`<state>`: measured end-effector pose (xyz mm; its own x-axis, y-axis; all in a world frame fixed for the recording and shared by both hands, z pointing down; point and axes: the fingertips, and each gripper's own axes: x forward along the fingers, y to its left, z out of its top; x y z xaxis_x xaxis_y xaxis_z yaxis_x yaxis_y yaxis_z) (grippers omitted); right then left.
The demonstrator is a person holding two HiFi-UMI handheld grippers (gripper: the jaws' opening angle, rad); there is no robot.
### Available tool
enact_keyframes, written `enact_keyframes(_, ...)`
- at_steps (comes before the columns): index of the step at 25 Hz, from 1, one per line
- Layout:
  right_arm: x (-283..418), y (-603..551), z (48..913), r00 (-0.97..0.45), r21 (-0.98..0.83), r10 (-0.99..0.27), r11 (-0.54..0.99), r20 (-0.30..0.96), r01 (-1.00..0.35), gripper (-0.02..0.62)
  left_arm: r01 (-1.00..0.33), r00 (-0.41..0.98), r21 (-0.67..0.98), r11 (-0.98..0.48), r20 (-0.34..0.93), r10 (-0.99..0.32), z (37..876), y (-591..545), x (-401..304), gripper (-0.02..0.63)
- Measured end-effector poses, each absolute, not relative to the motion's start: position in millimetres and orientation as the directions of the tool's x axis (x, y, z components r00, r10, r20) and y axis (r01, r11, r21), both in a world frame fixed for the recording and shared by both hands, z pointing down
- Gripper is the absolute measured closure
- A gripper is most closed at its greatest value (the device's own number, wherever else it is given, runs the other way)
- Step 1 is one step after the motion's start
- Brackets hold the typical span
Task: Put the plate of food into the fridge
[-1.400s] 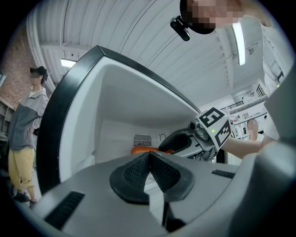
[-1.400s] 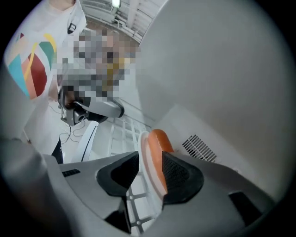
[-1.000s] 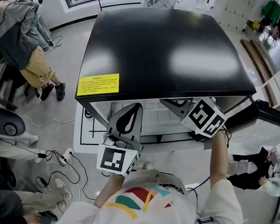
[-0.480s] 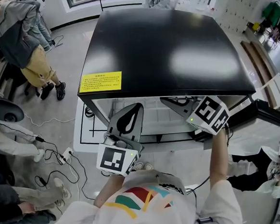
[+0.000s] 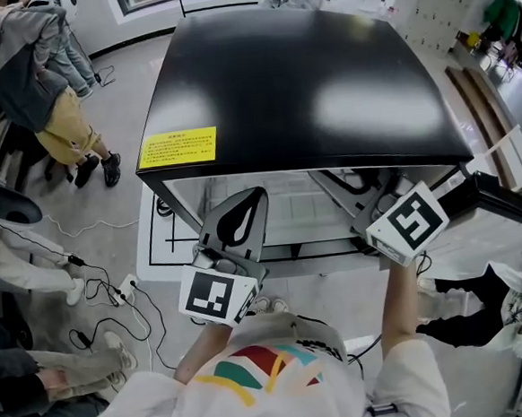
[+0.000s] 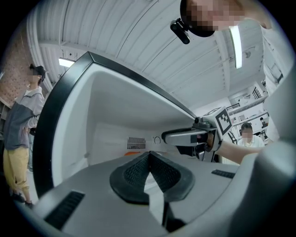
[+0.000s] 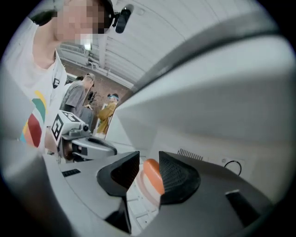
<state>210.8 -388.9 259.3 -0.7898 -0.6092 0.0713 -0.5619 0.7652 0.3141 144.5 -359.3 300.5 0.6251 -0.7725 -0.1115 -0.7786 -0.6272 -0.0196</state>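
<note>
I look down on an open fridge (image 5: 296, 83) with a black top. In the right gripper view an orange piece of food (image 7: 151, 175) on a pale plate rim (image 7: 141, 187) shows through the gap between my right gripper's (image 7: 149, 163) jaws, on the white wire shelf (image 7: 138, 203). The jaws stand apart and do not clamp it. The left gripper view shows the same food as an orange sliver (image 6: 133, 146) deep in the fridge, left of the right gripper (image 6: 163, 137). My left gripper (image 6: 149, 155) is shut and empty, in front of the shelf (image 5: 288, 212).
The fridge door (image 5: 504, 215) stands open at the right. A yellow label (image 5: 177, 148) sits on the top's front left. Other people stand at the left (image 5: 40, 81) and lower right (image 5: 521, 309). Cables and a power strip (image 5: 123, 290) lie on the floor at left.
My right gripper has drawn back to the right, out from under the fridge top. The left gripper has stayed where it was.
</note>
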Motion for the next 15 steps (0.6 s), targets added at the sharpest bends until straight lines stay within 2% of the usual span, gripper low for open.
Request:
enact_keyframes(3,217.5,-378.1,241.8,-0.732,0.288,-0.678,0.69,-0.063,-0.664,0.466,-0.771,0.633,-0.02,-0.636,-0.123,-0.764,296.9,-357.7,147.3,0.601)
enact_keyframes(8,230.4,-357.1,229.1,-0.548,0.169,-0.809,0.522,-0.212,-0.836,0.466,-0.766,0.641,-0.039,-0.642,-0.135,-0.756,289.1,-358.1,151.8,0.601)
enact_keyframes(13,236.9,-335.2,229.5,-0.433,0.045,-0.847,0.442,-0.309,-0.896,0.468,-0.773,0.632,-0.064,-0.631,-0.157,-0.759,276.2,-359.9,154.2,0.601)
enact_keyframes(15,238.6,-326.0,233.5,-0.389,-0.005,-0.862,0.413,-0.324,-0.911,0.49,-0.772,0.633,-0.071,-0.632,-0.17,-0.755,271.6,-356.5,154.4,0.601)
